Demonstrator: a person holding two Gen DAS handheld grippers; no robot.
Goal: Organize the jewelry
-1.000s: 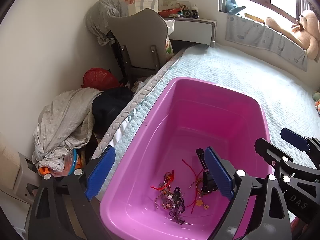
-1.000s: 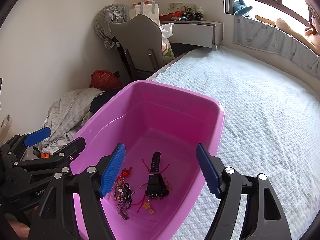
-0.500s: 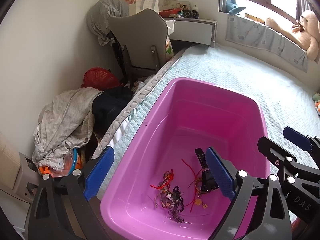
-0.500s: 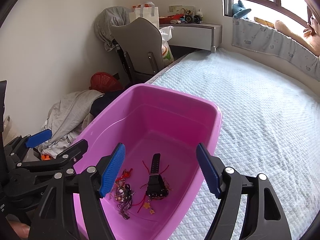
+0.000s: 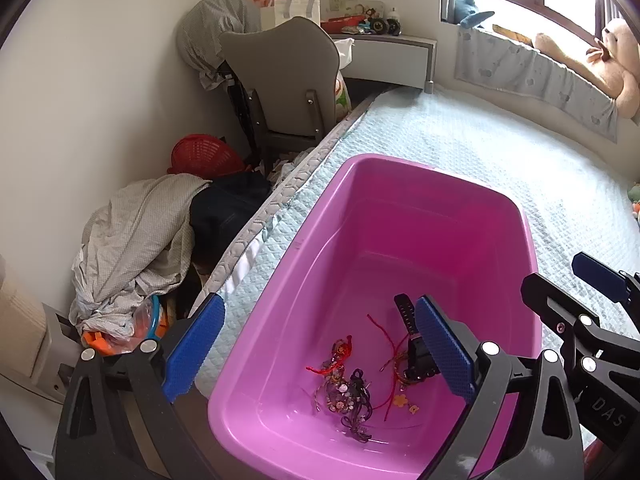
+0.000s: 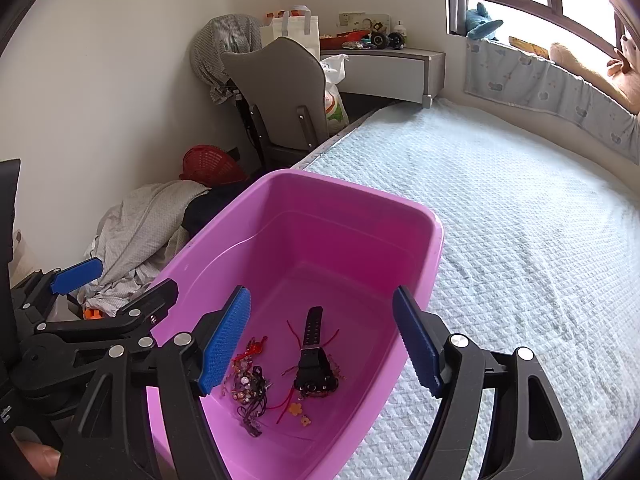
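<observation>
Tools: left tool, right tool both wide, empty
Jewelry: black watch, beaded tangle in glossy pink plastic tub

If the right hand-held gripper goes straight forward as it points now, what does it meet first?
Probably the black watch on the floor of the pink tub; the right hand-held gripper is open and empty. Depth is uncertain.

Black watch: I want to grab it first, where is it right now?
The black watch lies on the floor of the pink tub, right of the tangled bracelets, in the right wrist view.
</observation>
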